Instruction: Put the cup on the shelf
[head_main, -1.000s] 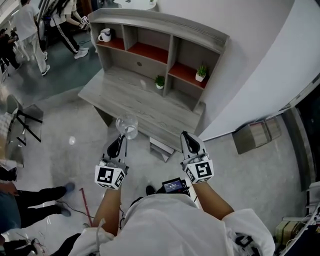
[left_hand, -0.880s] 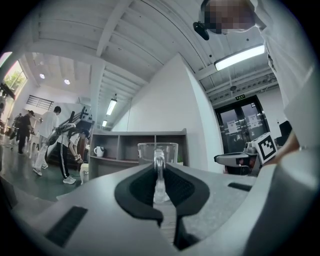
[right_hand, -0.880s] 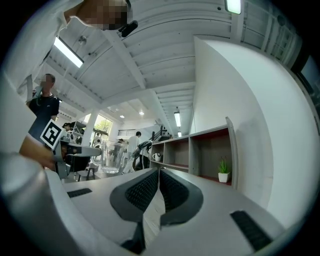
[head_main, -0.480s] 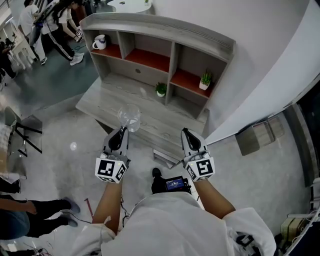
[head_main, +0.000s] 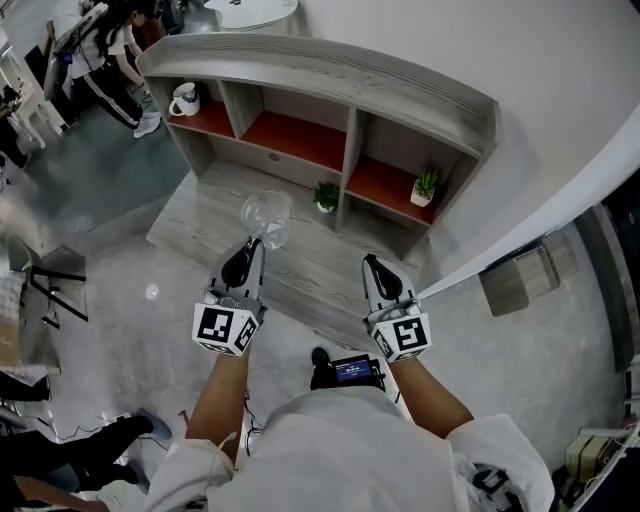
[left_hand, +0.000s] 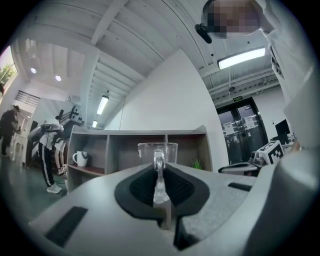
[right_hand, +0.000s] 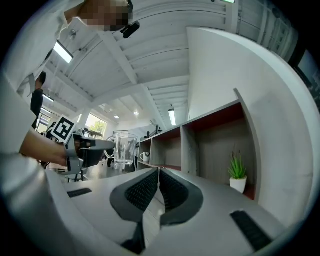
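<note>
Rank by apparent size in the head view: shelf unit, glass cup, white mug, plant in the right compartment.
1. shelf unit
2. glass cup (nearer the camera)
3. white mug and plant look alike, unranked

A grey wood-grain shelf unit (head_main: 330, 75) with red-lined compartments stood against a plain white wall (head_main: 450, 40); before it spread glossy grey floor (head_main: 120, 250); above it hung a long ceiling strip light (left_hand: 241, 58).

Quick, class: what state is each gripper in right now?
Left gripper: closed on the handle of the cup.
Right gripper: closed, holding nothing.
</note>
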